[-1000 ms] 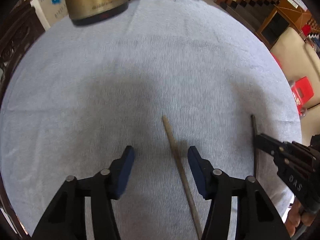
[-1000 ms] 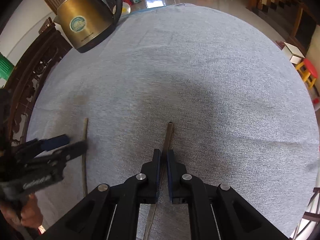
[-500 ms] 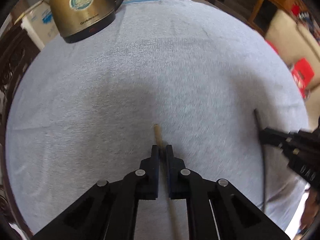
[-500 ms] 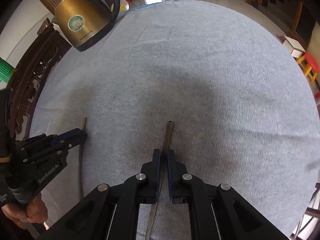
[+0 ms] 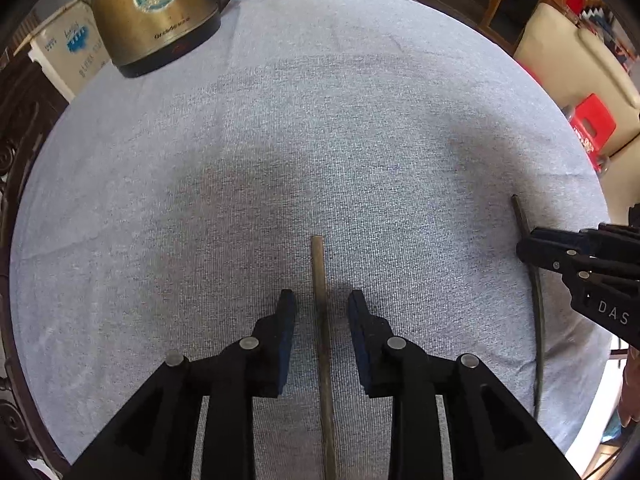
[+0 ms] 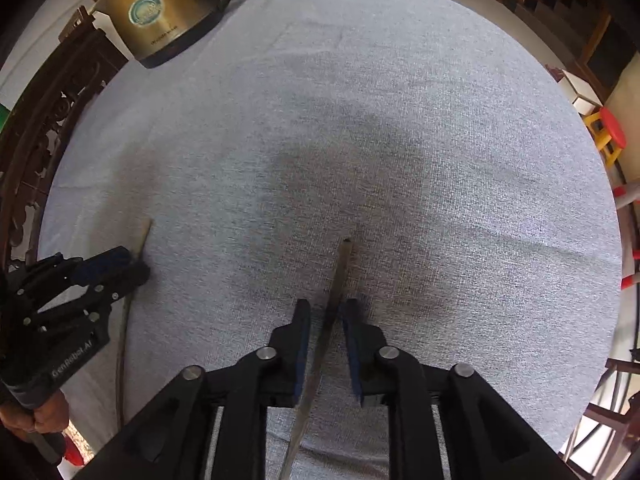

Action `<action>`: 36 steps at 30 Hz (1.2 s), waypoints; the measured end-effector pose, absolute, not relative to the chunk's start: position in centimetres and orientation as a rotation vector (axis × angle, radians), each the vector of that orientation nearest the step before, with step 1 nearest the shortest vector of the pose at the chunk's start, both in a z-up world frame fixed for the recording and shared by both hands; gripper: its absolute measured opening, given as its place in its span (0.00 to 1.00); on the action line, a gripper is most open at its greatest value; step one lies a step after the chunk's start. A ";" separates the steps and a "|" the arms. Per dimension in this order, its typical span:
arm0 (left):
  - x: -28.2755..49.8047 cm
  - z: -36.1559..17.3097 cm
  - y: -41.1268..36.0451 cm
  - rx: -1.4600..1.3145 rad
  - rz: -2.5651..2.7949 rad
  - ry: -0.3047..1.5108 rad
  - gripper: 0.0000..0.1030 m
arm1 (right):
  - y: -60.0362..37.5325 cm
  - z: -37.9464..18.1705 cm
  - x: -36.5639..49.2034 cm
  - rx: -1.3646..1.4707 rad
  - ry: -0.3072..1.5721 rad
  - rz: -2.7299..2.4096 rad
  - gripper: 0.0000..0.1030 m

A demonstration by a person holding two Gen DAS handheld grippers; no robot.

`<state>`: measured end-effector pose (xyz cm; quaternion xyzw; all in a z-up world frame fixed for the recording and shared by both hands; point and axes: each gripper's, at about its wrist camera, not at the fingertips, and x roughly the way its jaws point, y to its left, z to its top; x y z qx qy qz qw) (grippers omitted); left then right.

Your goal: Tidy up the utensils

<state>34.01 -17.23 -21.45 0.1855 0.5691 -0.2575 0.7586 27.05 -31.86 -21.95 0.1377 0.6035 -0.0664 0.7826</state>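
Two chopsticks lie on the grey tablecloth point(image 5: 360, 128), roughly parallel and a hand's width apart. The lighter wooden chopstick point(image 5: 322, 320) lies between the fingers of my left gripper point(image 5: 322, 312), which is open around it without touching. The darker chopstick point(image 6: 334, 300) lies between the fingers of my right gripper point(image 6: 326, 320), which is open with a small gap on each side. The dark chopstick also shows in the left wrist view point(image 5: 534, 280), beside the right gripper point(image 5: 536, 248). The light chopstick shows in the right wrist view point(image 6: 140, 240), beside the left gripper point(image 6: 128, 268).
A brass-coloured electric kettle point(image 5: 156, 12) stands at the far left of the table. A carved dark wooden chair point(image 6: 44, 120) stands at the left edge. A red stool point(image 5: 592, 120) and a sofa stand beyond the right edge.
Both grippers have opened. Half a second ago each was shut on its chopstick; now both chopsticks lie on the cloth between the open fingers.
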 end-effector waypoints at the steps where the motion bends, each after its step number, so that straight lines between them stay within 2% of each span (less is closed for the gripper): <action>1: 33.9 -21.5 -17.4 0.401 -0.561 1.233 0.26 | -31.2 -22.1 27.2 0.279 1.286 -0.147 0.21; 2: 34.0 -21.4 -17.3 0.397 -0.557 1.222 0.20 | -30.8 -22.1 27.2 0.252 1.274 -0.148 0.20; 4: 33.8 -21.7 -17.5 0.391 -0.555 1.211 0.05 | -30.1 -22.1 27.2 0.209 1.256 -0.152 0.12; 8: 33.9 -21.4 -16.1 0.334 -0.518 1.194 0.05 | -30.3 -22.2 26.6 0.248 1.224 -0.151 0.07; 21: 29.4 -14.7 -4.6 0.111 -0.357 1.020 0.05 | -32.4 -17.6 18.3 0.393 0.971 -0.096 0.06; 29: 22.4 -10.2 2.3 -0.034 -0.323 0.853 0.05 | -31.7 -13.4 11.6 0.397 0.782 -0.129 0.06; 36: 16.1 -6.1 5.1 -0.088 -0.324 0.687 0.05 | -29.2 -8.9 5.8 0.355 0.613 -0.151 0.06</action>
